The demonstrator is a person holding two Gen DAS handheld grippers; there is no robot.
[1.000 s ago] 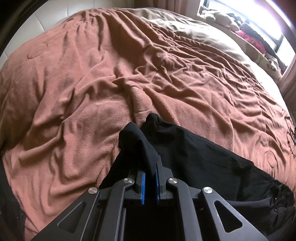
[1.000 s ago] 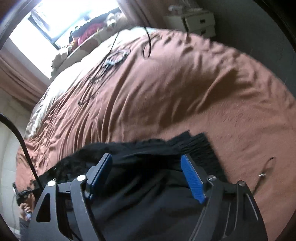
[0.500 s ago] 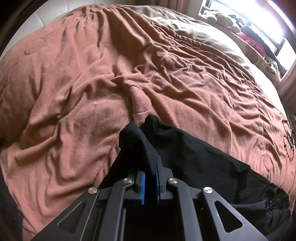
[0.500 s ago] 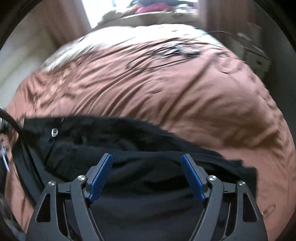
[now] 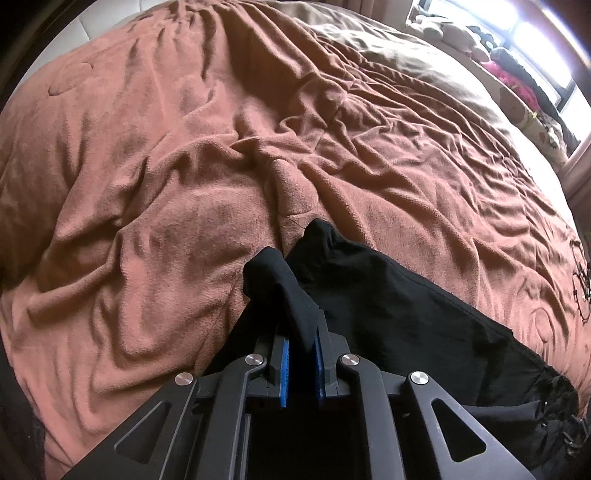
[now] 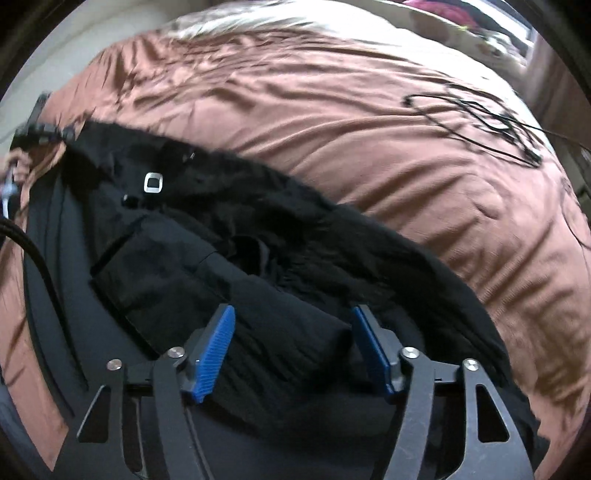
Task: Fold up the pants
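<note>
Black pants [image 5: 399,306] lie across the lower frame on the brown blanket [image 5: 184,184], one cuff pinched in the closed left claw [image 5: 300,363], likely for folding; right claw [image 6: 291,350] gapes wide, empty, above the waist

1. A home bedroom: a wide bed [image 5: 155,192] fills both views, covered with a rumpled brown fleece blanket [image 6: 332,110].
2. A bright window [image 5: 546,44] stands beyond the bed, its sill crowded with soft toys [image 5: 443,29] and clothing.
3. Thin black cables [image 6: 491,122] lie loose on the blanket.
</note>
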